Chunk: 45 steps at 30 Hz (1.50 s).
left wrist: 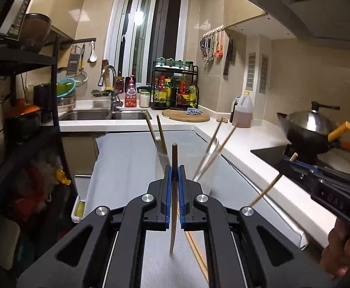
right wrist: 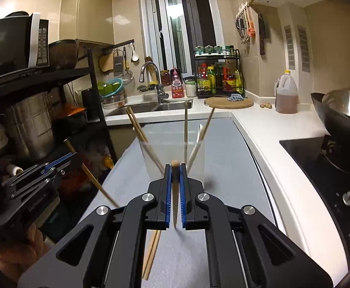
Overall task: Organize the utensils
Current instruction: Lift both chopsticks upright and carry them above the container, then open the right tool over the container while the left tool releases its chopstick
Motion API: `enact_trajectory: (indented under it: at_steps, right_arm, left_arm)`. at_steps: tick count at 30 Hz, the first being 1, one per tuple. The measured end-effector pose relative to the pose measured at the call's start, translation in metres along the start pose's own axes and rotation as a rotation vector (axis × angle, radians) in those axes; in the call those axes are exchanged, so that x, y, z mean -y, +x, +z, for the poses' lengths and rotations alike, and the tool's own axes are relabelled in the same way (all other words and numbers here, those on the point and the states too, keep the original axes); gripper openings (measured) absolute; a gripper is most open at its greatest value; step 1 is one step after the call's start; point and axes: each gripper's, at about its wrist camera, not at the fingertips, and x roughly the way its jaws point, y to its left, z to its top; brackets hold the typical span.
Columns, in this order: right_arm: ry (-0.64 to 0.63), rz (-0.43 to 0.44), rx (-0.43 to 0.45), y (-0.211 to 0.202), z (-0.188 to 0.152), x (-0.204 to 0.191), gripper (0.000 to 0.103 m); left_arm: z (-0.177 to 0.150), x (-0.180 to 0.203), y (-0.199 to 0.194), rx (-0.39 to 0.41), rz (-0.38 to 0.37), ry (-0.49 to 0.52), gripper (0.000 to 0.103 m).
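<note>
A clear glass [left wrist: 187,165] stands on the grey mat [left wrist: 127,163] with several wooden chopsticks [left wrist: 161,132] leaning in it; it also shows in the right wrist view [right wrist: 172,153]. My left gripper [left wrist: 174,175] is shut on one chopstick [left wrist: 174,206], held upright just short of the glass. My right gripper [right wrist: 174,170] is shut on another chopstick [right wrist: 175,192], also close before the glass. Each gripper shows in the other's view, the right one [left wrist: 295,165] and the left one [right wrist: 62,160]. Two loose chopsticks [right wrist: 152,252] lie on the mat below the grippers.
Behind the mat are a sink [left wrist: 107,114], a round cutting board [left wrist: 185,115], a condiment rack [left wrist: 175,88] and an oil jug [left wrist: 243,110]. A wok [left wrist: 311,129] sits on the cooktop [right wrist: 326,168] at right. A black shelf unit [left wrist: 19,96] stands at left.
</note>
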Motion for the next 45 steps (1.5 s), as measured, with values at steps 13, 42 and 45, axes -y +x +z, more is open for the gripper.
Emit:
enact_trajectory:
  at_steps: [13, 42, 45]
  right_arm:
    - [0.020, 0.027, 0.080, 0.010, 0.114, 0.020, 0.006]
    - [-0.017, 0.004, -0.053, 0.128, 0.136, 0.038, 0.038]
    - [-0.022, -0.019, -0.023, 0.114, 0.141, 0.042, 0.041]
  left_arm:
    - [0.110, -0.009, 0.028, -0.022, -0.078, -0.023, 0.005]
    - [0.106, -0.001, 0.161, -0.146, -0.111, -0.021, 0.013]
    - [0.109, -0.001, 0.146, -0.118, -0.105, -0.020, 0.015]
